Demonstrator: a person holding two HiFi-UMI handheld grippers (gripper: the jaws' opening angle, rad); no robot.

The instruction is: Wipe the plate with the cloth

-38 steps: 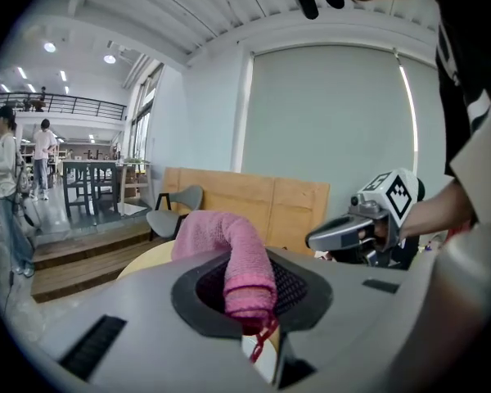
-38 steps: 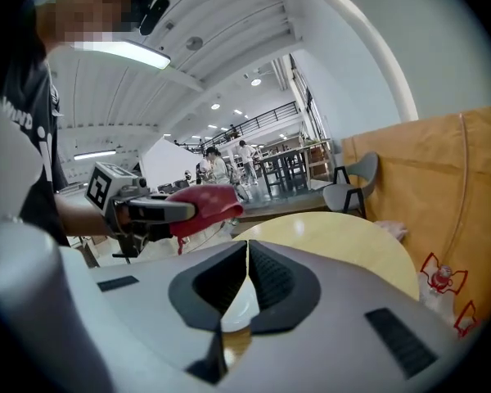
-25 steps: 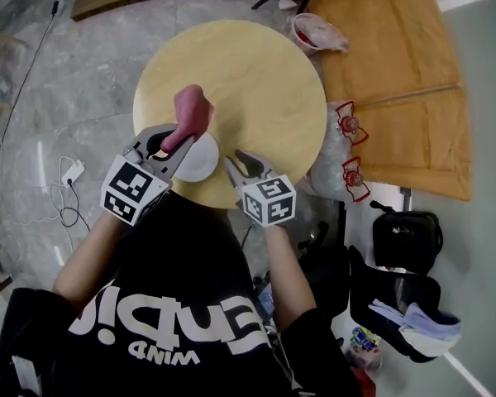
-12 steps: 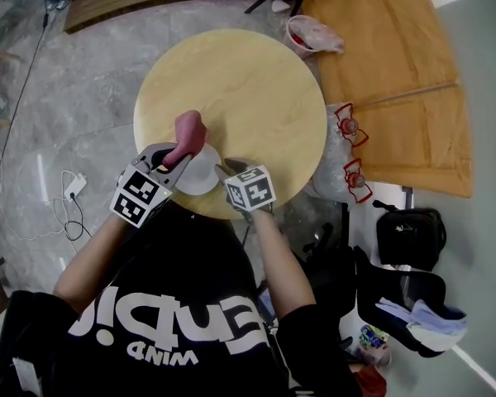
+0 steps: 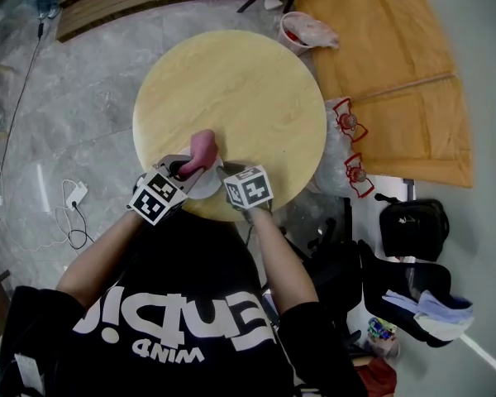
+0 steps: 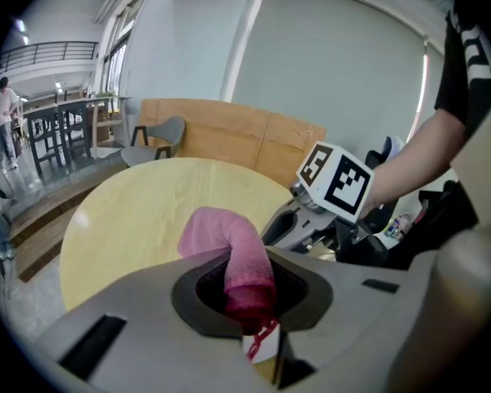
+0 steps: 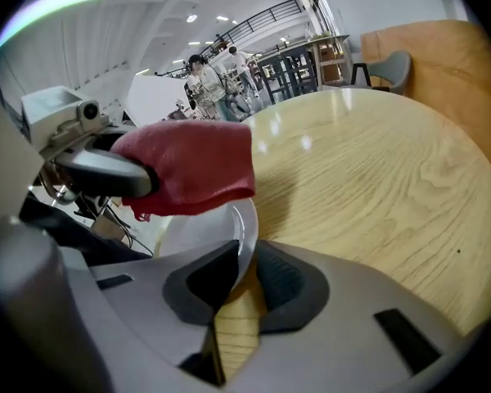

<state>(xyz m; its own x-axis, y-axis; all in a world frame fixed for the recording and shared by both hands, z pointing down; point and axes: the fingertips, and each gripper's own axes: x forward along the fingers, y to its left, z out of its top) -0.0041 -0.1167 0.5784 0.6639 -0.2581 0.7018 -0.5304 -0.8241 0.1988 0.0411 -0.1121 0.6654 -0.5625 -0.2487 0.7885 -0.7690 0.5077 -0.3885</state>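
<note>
A small white plate (image 5: 208, 184) lies at the near edge of the round wooden table (image 5: 231, 81). My right gripper (image 5: 229, 172) is shut on the plate's rim (image 7: 244, 240), which stands edge-on between its jaws. My left gripper (image 5: 184, 169) is shut on a rolled pink cloth (image 5: 200, 151); the cloth (image 6: 229, 248) sticks out forward from the jaws and droops at its tip. In the right gripper view the cloth (image 7: 192, 170) hangs just over the plate's left side. Whether it touches the plate, I cannot tell.
A bowl (image 5: 302, 31) with something pink sits at the table's far right edge. Orange mats (image 5: 397, 73) cover the floor at the right, with bags (image 5: 409, 230) beside them. A cable and plug (image 5: 70, 195) lie on the floor at the left. People stand far off (image 7: 209, 84).
Both grippers have drawn closer together at the table's near edge. The left gripper with the cloth moved right and nearer, bringing the cloth over the plate; the right gripper has closed in on the plate's rim.
</note>
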